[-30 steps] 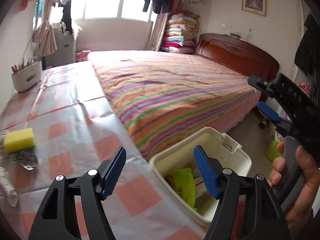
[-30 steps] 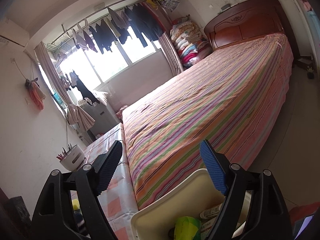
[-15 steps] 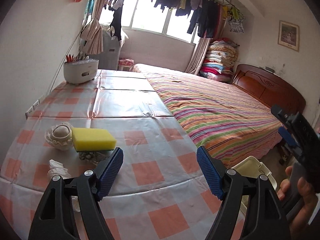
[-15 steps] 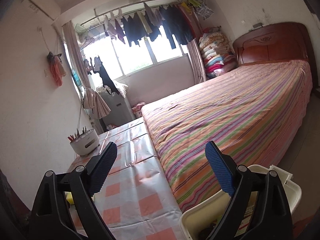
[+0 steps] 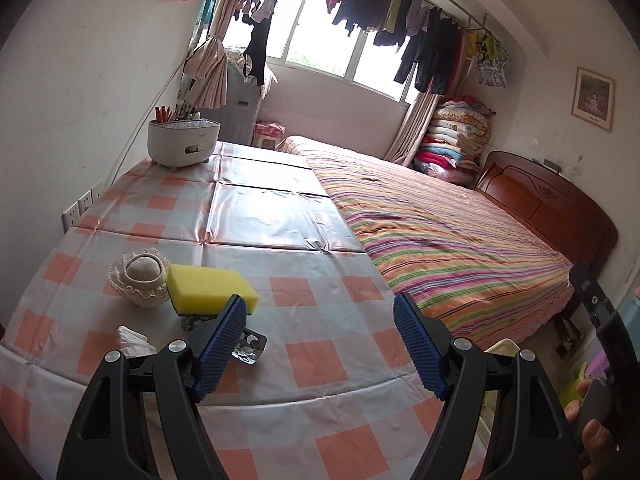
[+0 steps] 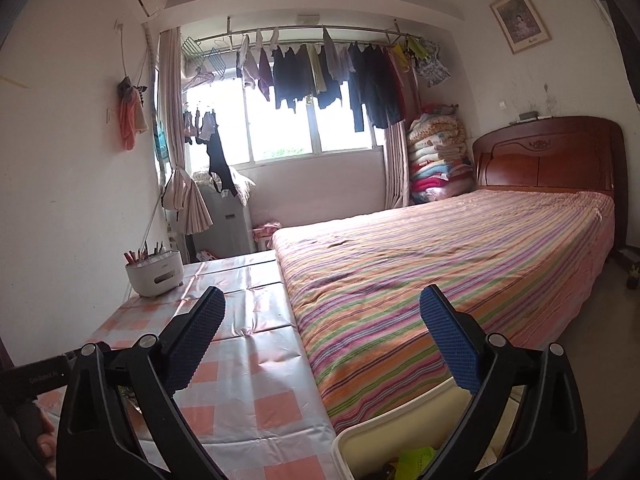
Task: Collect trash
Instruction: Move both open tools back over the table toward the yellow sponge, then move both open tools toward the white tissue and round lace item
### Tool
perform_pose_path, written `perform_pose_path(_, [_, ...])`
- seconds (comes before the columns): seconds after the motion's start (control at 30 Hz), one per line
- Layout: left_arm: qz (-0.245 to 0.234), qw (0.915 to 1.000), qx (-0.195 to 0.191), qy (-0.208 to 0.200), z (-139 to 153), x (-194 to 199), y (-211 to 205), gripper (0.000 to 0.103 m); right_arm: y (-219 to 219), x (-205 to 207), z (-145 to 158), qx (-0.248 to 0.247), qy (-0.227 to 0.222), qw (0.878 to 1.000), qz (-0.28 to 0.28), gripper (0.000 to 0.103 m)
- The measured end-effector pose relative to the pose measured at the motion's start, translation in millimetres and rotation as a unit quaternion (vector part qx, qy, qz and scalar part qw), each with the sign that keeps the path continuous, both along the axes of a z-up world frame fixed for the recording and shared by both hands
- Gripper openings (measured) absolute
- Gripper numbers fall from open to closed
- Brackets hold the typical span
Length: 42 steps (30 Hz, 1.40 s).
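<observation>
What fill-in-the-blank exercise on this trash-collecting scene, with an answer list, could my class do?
1. The sponge on the checked tablecloth is coloured ____.
2. The jaws of the left gripper stand ____, with nothing between them.
3. The crumpled tissue lies at the table's near edge, to the ____ of the left gripper in its own view.
4. The bedspread is patterned with ____.

Missing words: yellow; open; left; stripes
</observation>
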<state>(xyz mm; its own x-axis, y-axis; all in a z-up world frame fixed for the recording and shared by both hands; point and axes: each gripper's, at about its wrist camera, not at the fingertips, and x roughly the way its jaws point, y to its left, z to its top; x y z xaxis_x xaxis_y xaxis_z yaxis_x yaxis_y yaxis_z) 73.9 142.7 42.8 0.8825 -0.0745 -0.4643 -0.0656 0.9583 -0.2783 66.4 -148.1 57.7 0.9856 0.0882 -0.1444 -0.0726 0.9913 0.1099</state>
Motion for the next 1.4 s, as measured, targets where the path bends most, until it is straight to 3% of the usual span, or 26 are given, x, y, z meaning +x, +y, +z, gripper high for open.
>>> perform_pose_path(0.17, [0.005, 0.9999, 0.007, -0.014, 3, 3, -13, 0.074, -8, -15, 3, -0.007, -0.009, 1.0, 0.007, 0.096])
perform_pose_path(0.37, [0.023, 0.9993, 0.023, -0.018, 2, 4, -17, 0.074, -21, -7, 6, 0.032, 0.01, 0.999, 0.031, 0.096])
perform_pose_path(0.7, [0.086, 0.9955, 0.031, -0.028, 7, -5, 27, 0.074, -4, 30, -14, 0.05, 0.058, 0.995, 0.067, 0.096])
perform_pose_path(0.9, [0.114, 0.9934, -0.017, -0.003, -1, 1, 61, 0.074, 0, 31, -15, 0.043, 0.061, 0.995, 0.069, 0.096])
perform_pose_path(1.03, [0.125, 0.9921, -0.003, 0.0, -4, 6, 62, 0.074, -3, 24, -12, 0.032, 0.057, 0.995, 0.079, 0.096])
perform_pose_path(1.4, [0.137, 0.9904, -0.017, 0.008, -7, 16, 66, 0.074, -14, 26, -12, 0.037, 0.063, 0.994, 0.08, 0.096])
